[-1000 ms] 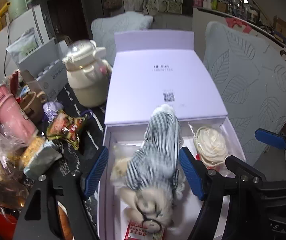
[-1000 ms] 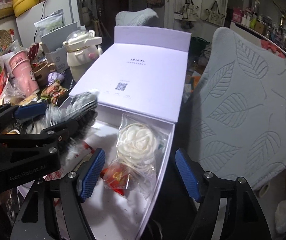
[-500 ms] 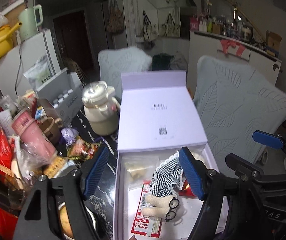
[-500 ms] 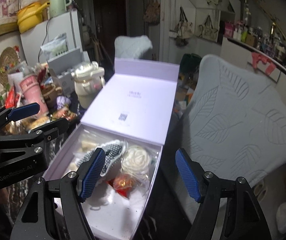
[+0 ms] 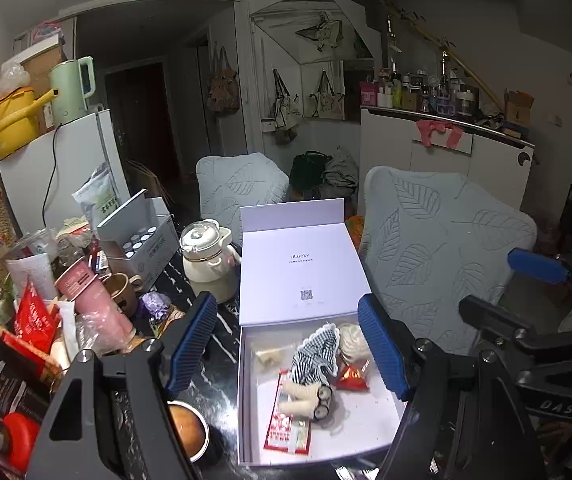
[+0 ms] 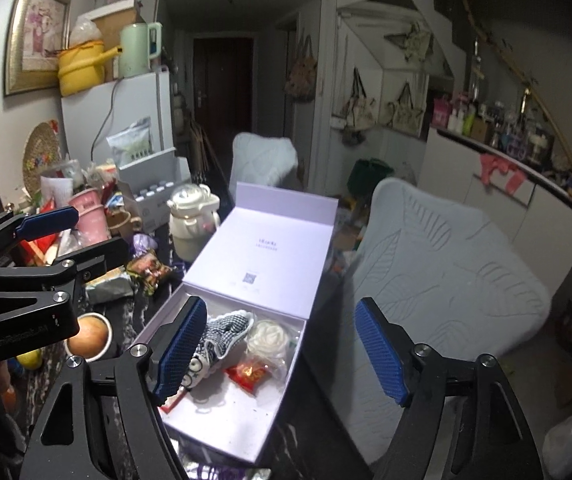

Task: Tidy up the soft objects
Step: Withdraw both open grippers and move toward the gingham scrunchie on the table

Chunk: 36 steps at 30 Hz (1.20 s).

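The dark marbled counter [image 5: 221,364] carries a shallow white rectangular cardboard box [image 5: 247,400] with its hinged lid [image 5: 298,272] folded back flat toward the far edge. Inside, near the hinge end, lies a small cream plush doll in a black-and-white checked dress and round glasses [image 5: 312,372], sprawled partly over a red printed packet [image 5: 288,428]; just beside it, toward the box's right wall, sits a white fabric rose in clear wrap [image 6: 269,338] with a small red sachet [image 6: 247,372] in front.

The left gripper [image 5: 288,346] hangs above the box with its blue-padded jaws spread wide and nothing between them; the right gripper [image 6: 281,350] is likewise spread and empty, above the box's right side.

The soft pieces appear to be stowed, so the likely step is closing up or fetching another. To do it well, keep the doll's limbs inside the walls, press nothing onto the rose, and catch the lid by its free far edge, swinging it over evenly so it does not snag the fabric.
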Available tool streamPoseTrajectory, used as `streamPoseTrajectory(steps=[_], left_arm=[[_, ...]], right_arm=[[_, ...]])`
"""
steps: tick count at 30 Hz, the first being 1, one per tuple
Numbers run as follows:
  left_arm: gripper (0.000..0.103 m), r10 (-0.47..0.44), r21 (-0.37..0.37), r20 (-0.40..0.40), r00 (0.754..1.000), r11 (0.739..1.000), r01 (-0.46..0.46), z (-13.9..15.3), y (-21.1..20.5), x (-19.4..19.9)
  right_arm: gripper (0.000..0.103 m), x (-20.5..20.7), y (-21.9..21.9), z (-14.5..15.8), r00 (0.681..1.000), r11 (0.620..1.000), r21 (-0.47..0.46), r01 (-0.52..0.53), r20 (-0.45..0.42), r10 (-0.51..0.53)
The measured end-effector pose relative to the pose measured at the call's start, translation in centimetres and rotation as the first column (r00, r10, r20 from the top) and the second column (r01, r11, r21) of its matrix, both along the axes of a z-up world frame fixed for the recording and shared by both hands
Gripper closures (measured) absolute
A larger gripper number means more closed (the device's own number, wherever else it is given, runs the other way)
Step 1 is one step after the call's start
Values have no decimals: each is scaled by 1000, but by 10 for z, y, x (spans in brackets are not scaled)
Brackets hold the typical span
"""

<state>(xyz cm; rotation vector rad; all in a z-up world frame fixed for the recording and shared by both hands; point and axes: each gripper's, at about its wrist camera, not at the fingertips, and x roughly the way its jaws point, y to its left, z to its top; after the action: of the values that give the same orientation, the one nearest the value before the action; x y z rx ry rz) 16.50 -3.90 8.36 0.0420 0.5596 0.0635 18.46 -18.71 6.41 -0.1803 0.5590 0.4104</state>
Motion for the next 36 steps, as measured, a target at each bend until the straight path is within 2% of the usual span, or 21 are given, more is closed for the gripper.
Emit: streamPoseTrajectory(steps=[6,13,20,25,36], left_arm=[[30,-19,-1,20,1000,1000,19,10,-6,-34],[30,-52,11,39,998,999,52,7,-21,-78],[30,-78,20,63,995,997,77,-1,-34,-117],[30,-111,-3,71,991,994,112,-14,-44,-142],[30,-156,-16,-1,988,988,156,-57,-58,-181]], right_arm=[[21,-44,-13,18,998,1000,11,-8,57,8],[21,-85,-25,21,996,1000,0,0,89,0],[21,-122,-35,6,995,1000,-5,2,97,-1],[21,-148,-42,-8,995,1000,-6,3,97,-2],[21,-193,-53,-55,999,1000,6,-9,30,9]])
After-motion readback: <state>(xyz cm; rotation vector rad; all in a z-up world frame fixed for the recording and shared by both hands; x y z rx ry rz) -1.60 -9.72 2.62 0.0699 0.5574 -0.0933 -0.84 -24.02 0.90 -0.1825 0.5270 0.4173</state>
